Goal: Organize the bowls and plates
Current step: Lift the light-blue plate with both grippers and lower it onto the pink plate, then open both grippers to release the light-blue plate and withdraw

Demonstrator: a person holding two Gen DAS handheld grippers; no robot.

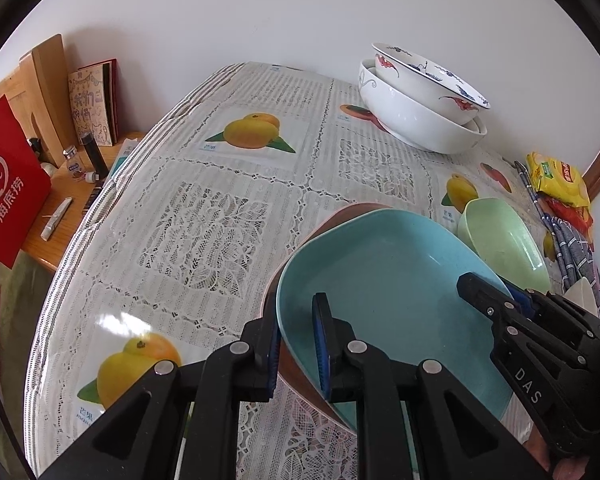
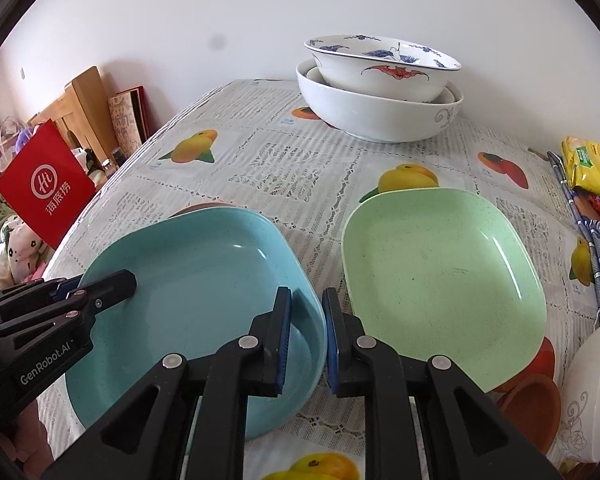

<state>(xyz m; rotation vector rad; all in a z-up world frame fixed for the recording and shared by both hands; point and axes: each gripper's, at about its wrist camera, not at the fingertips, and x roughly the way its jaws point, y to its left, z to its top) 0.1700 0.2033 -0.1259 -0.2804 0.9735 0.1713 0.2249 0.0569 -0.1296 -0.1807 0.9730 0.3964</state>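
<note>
Both tongs are working the rim of a blue plate on a desk, with stacking only partly done.

From the left: I am holding my left tongs [image 1: 298, 340] clamped on the near-left rim of the blue plate [image 2: 204, 280], which is sitting on a reddish-brown plate [image 1: 300, 380] showing under its edge. My right tongs [image 2: 306, 340] are straddling the plate's right rim, slightly apart, pads not pressing. Just right of it, the green plate [image 2: 440, 280] is lying alone on the lace-covered desk [image 1: 204, 232], not yet stacked. At the back, a patterned bowl [image 2: 384, 68] is already nesting in a large white bowl [image 2: 380, 116]. Another white bowl [image 2: 592, 392] is waiting at the far right edge. The plates look squarish, speckled and matte.
</note>
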